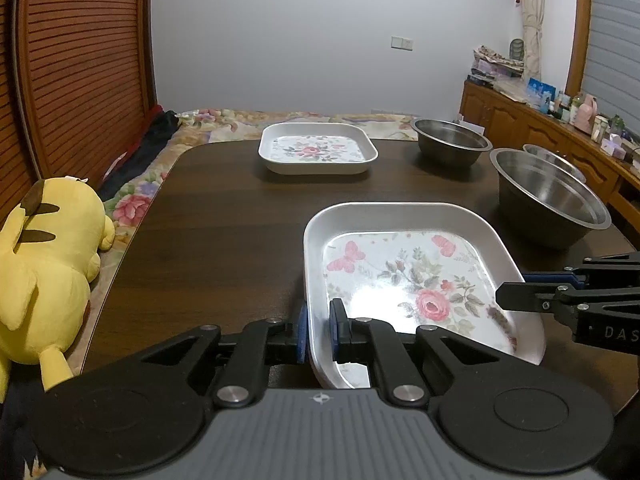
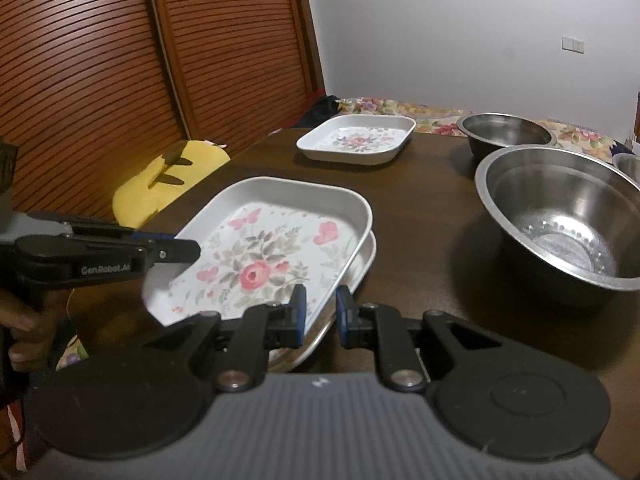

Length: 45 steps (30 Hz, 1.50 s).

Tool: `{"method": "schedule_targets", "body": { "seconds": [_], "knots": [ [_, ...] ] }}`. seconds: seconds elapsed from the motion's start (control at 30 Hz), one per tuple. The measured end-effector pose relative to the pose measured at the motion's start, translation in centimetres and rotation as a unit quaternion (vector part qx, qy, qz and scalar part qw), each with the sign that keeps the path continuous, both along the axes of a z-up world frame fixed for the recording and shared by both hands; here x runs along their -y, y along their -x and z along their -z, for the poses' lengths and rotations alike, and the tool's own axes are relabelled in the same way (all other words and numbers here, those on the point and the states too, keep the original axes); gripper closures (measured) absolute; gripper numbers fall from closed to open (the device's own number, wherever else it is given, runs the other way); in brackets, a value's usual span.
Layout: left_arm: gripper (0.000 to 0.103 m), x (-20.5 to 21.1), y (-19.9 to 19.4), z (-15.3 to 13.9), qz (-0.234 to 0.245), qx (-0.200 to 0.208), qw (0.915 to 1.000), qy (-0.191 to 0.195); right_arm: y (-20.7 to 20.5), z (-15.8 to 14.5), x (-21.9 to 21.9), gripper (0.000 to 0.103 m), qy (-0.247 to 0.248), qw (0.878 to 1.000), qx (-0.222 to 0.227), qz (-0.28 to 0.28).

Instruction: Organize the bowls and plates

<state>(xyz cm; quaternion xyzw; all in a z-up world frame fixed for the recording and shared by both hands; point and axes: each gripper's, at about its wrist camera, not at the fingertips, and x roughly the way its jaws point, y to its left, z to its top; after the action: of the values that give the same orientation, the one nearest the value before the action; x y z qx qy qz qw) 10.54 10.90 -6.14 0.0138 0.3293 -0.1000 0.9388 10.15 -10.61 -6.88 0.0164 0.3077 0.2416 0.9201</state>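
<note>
On the near part of the desk (image 1: 224,220) sits the thing in hand: a floral plate (image 2: 272,248), square with rounded corners, tilted above a second plate (image 2: 366,256) whose rim peeks out beneath it on the right. From where I stand the upper one looks carried rather than resting, near side raised, far side close over the lower plate.

Both tongs have it. The left tongs (image 1: 322,330) are clamped on its near left rim, one blue pad outside the wall and one inside. The right tongs (image 2: 320,310) straddle the opposite rim; the left pad lies against the plate, but the gap to the other pad looks wider than the wall, so I cannot tell whether they truly pinch it.

I would say this is the stacking step, with the plate being nested onto its fellow. The next move seems to call for levelling the plate so its corners line up with the one below, setting it down flat, then opening both tongs and drawing them back sideways without dragging the rim.

Farther off, a third plate (image 1: 318,148) lies alone near the desk's far edge, likely the next to join the pile. Three steel bowls stand apart on the right: a big bowl (image 2: 560,216) nearest, a far bowl (image 1: 450,140) beyond it, and a third (image 1: 556,160) mostly hidden behind the big one; none are nested yet.

Past the desk's left edge a yellow plush (image 1: 48,264) lies on the flowered bed (image 1: 132,204).
</note>
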Motion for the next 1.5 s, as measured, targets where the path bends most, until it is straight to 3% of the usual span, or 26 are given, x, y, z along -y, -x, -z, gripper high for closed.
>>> {"method": "schedule_targets", "body": {
  "seconds": [0.67,1.5],
  "knots": [
    [0.092,-0.2,0.2,0.1,-0.005,0.008,1.0000,0.000,0.0,0.3,0.5,0.085,-0.013,1.000,0.005,0.006],
    [0.084,0.7,-0.4,-4.3,0.006,0.062,0.9980,-0.009,0.0,-5.1,2.1,0.085,-0.035,0.997,0.061,0.013]
  ]
}}
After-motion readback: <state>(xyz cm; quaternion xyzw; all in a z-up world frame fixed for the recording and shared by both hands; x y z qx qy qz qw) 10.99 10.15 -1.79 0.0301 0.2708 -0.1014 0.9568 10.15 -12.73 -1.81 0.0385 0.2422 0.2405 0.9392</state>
